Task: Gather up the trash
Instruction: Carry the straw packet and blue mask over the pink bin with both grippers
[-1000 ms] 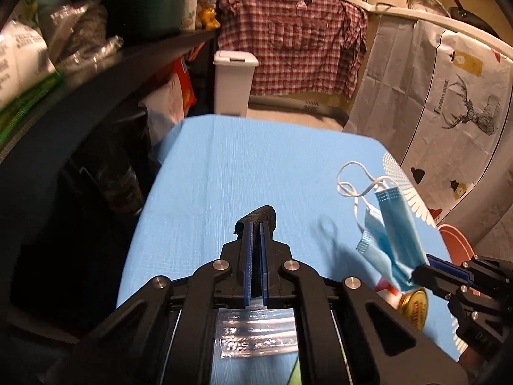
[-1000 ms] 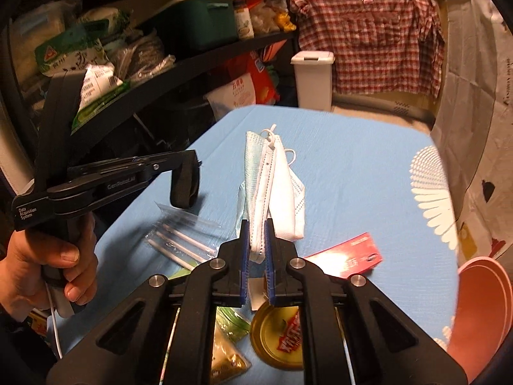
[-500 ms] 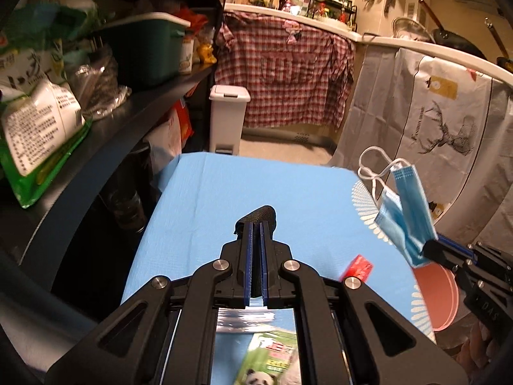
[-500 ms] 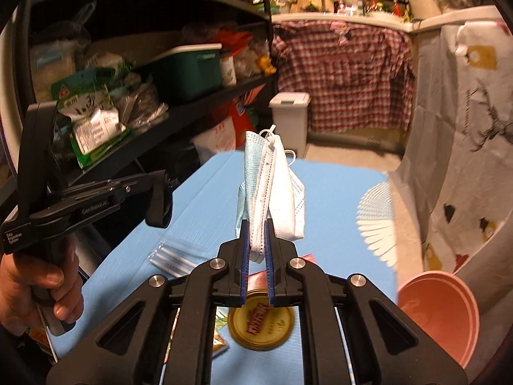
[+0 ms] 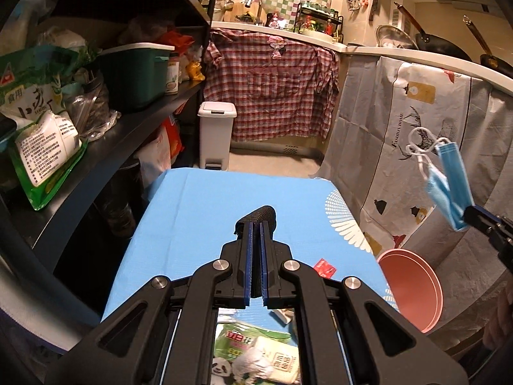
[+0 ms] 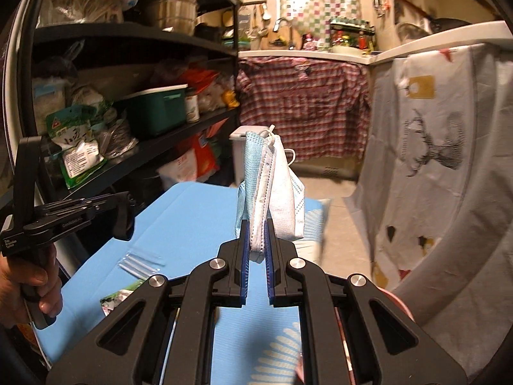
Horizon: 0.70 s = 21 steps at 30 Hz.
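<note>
My right gripper [image 6: 256, 224] is shut on a crumpled blue-and-white face mask [image 6: 272, 192] and holds it in the air past the table's right edge. In the left wrist view the mask [image 5: 449, 189] hangs above a pink bin [image 5: 410, 288] beside the table. My left gripper [image 5: 256, 221] is shut and empty, above the blue table [image 5: 224, 202]; it also shows in the right wrist view [image 6: 123, 215]. A green snack wrapper [image 5: 256, 356], a red packet [image 5: 324, 268] and a clear straw packet [image 6: 141, 261] lie on the table.
A black shelf rack [image 5: 105, 134] loaded with food bags and a green box stands along the table's left side. A white pedal bin [image 5: 216, 134] stands on the floor beyond the table. A printed curtain [image 5: 416, 147] hangs on the right.
My right gripper has lifted the mask up and carried it right, off the table and over the pink bin. My left gripper has risen and pulled back, still shut.
</note>
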### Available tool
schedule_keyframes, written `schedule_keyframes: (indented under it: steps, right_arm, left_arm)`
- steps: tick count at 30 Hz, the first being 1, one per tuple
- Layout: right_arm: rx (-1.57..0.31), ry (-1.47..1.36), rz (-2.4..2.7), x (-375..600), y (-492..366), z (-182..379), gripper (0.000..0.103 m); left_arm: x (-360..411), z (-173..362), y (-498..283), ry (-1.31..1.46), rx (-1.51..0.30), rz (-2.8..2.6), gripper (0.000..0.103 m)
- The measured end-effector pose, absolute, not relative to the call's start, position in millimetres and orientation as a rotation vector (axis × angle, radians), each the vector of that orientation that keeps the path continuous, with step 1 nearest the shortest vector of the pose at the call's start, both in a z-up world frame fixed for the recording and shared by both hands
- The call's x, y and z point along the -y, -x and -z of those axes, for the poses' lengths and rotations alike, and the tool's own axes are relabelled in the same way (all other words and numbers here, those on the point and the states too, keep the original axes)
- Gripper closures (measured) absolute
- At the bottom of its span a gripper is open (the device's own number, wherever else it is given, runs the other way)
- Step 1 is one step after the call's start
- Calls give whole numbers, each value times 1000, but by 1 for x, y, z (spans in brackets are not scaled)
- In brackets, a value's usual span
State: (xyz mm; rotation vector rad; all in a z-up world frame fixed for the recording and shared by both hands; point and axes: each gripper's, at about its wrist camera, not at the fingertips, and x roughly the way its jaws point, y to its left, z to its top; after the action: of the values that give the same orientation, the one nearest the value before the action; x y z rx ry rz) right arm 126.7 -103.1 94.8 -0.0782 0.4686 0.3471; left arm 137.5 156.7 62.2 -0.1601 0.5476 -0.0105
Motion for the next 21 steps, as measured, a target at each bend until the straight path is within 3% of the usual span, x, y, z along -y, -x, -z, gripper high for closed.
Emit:
schedule_keyframes:
  steps: [10,21]
  right_arm:
    - [-420,67,-264,158,-106,-105,94]
    - [-463,5,-171,206,-107,-79,94]
  left_arm:
    - [-123,-69,-129,146,-533,47,99]
    - [-85,-72,-129,117,-525,100,99]
